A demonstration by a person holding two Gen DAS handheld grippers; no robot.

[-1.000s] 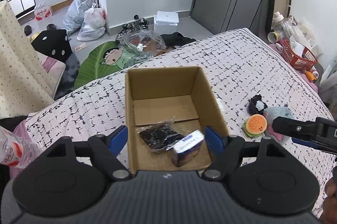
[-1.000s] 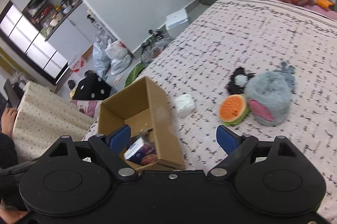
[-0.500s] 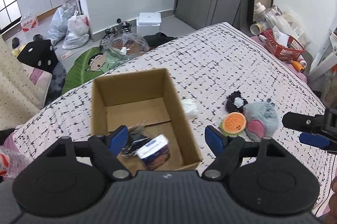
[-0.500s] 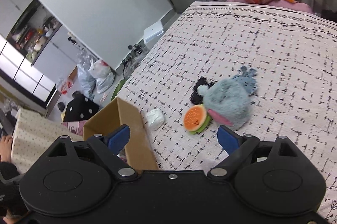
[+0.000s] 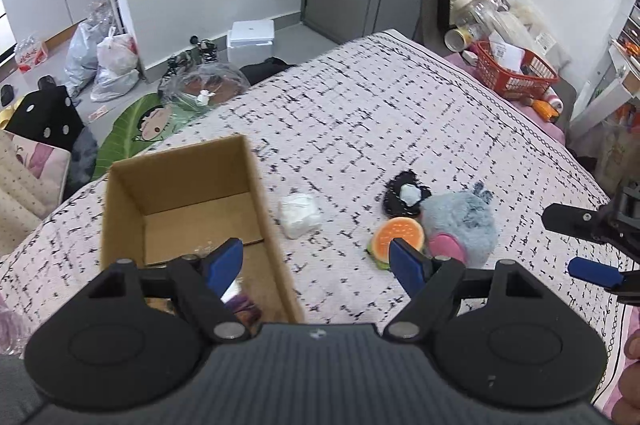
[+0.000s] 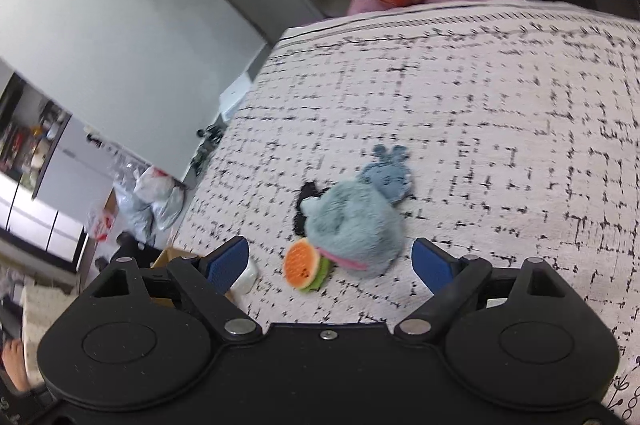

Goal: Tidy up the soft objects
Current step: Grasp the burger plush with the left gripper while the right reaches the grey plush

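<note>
Left wrist view: bed [image 5: 400, 113] with a black-flecked cover; only here the open cardboard box [image 5: 120, 201], long axis running away from the camera, items inside partly hidden.
Right wrist view: blurred; only a corner of the box shows.
Plush toy [image 6: 356, 221]: grey-blue, lying on the bed right of the box, pink part toward the camera.
White bundle [image 5: 300, 215]: just beside the box.
Burger toy [image 5: 396, 237]: touching the plush.
Writing: none readable.
Left hand-held gripper [image 5: 316, 261]: jaws wide, nothing held.
Right hand-held gripper [image 6: 330, 261]: jaws wide though just narrowing slightly, nothing between them.

Grey plush toy [image 6: 354, 225] touching burger toy [image 6: 305, 265] on patterned bedspread [image 6: 500, 113], between open jaws.
</note>
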